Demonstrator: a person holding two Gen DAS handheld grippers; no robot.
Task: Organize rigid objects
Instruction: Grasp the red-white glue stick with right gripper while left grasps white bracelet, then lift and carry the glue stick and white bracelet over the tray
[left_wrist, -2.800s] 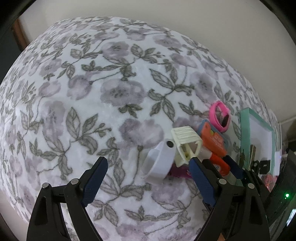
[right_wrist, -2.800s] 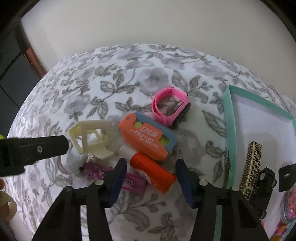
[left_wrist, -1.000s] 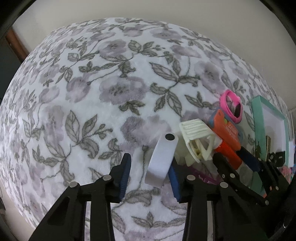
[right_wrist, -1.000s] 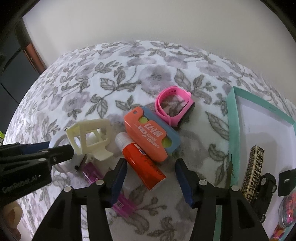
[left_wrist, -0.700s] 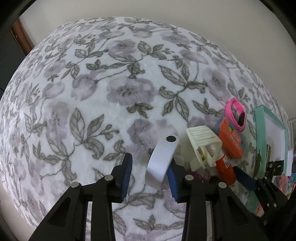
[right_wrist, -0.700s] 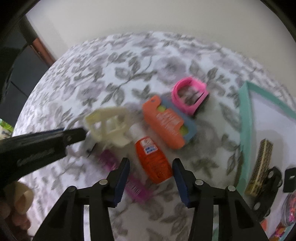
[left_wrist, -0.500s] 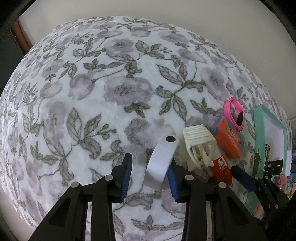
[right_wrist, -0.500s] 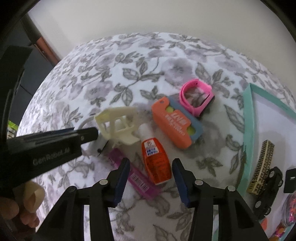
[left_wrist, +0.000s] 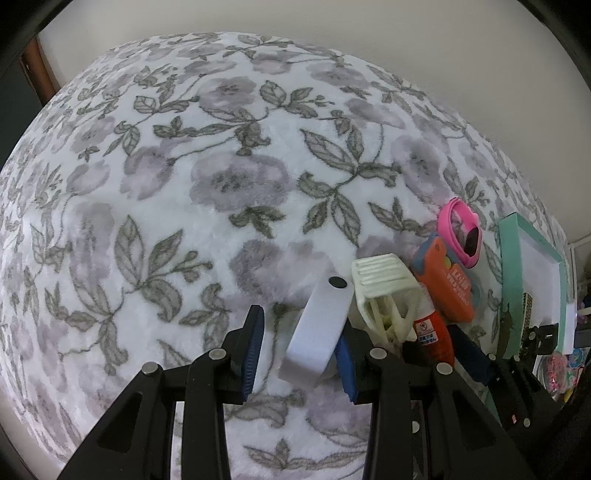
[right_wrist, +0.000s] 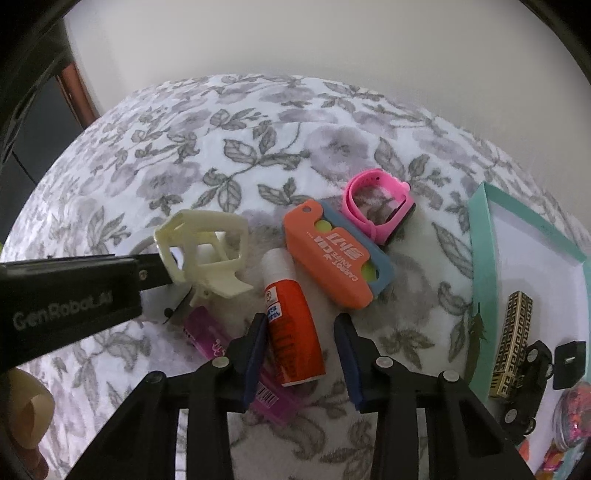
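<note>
On the floral blanket, right fingers closing around orange bottle, left fingers parted, straddling white band.

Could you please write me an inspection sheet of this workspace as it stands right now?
Surface: floral fleece cover, soft and uneven.
Job's things: white band, cream plastic frame, orange glue bottle, orange-and-blue carrot knife case, pink watch and purple stick lie in a tight group.
Clutter: teal box lid beside them holds a gold patterned bar and a black toy car.
Grippers: left gripper straddles the white band, right pad touching, left pad apart; right gripper is closing around the glue bottle, not yet clamped.
Cables: nothing seen.
Surroundings: plain wall behind.
</note>
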